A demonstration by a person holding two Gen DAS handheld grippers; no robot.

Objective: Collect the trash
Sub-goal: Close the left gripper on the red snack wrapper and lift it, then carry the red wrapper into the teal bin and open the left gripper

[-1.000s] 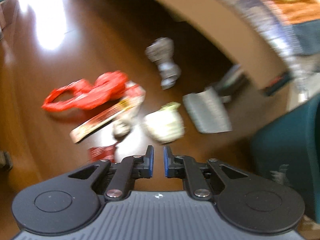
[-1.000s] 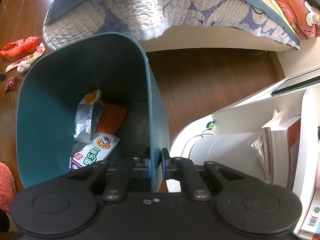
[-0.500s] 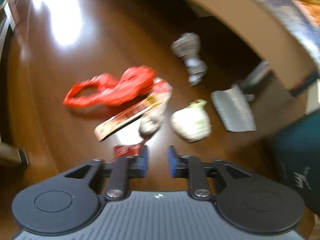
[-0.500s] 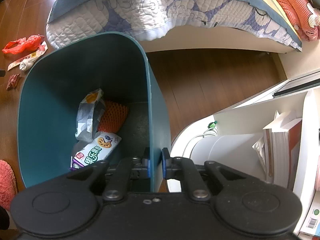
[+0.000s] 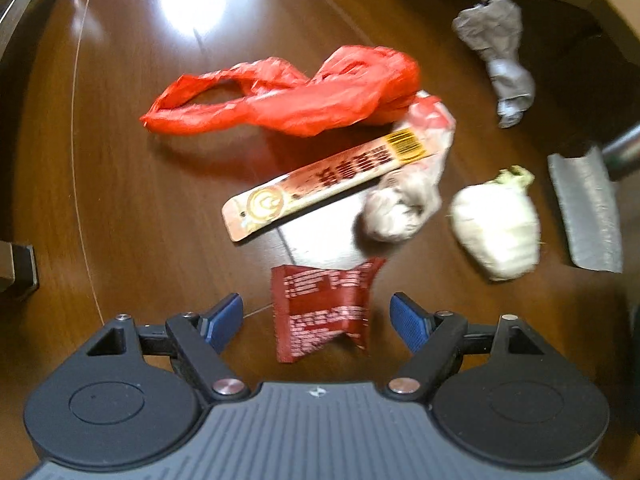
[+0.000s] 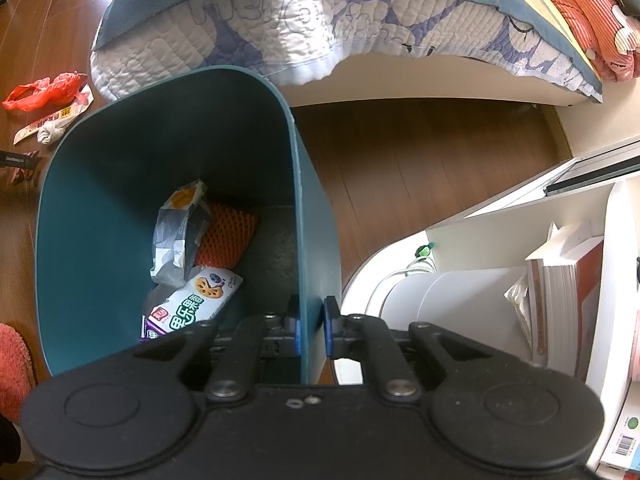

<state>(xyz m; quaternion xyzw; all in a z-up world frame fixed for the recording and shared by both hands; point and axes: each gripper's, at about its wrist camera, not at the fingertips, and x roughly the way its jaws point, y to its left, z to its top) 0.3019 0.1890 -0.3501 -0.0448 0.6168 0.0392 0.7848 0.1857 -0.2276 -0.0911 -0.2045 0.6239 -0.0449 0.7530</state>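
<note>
Progress: early | bin (image 6: 100, 240): three wrappers inside, right gripper (image 6: 311, 330) clamped on its rim | left gripper (image 5: 316, 322): jaws opening, empty, red wrapper (image 5: 320, 308) between | floor (image 5: 120, 200): red bag (image 5: 288, 96) at 12 o'clock, long wrapper (image 5: 332, 184), wads at 2 o'clock left.

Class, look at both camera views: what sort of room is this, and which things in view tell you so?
Most likely a bedroom at home. A bed with a quilted cover stands on a wooden floor, books fill a white shelf beside it, and a teal bin holds wrappers.
</note>
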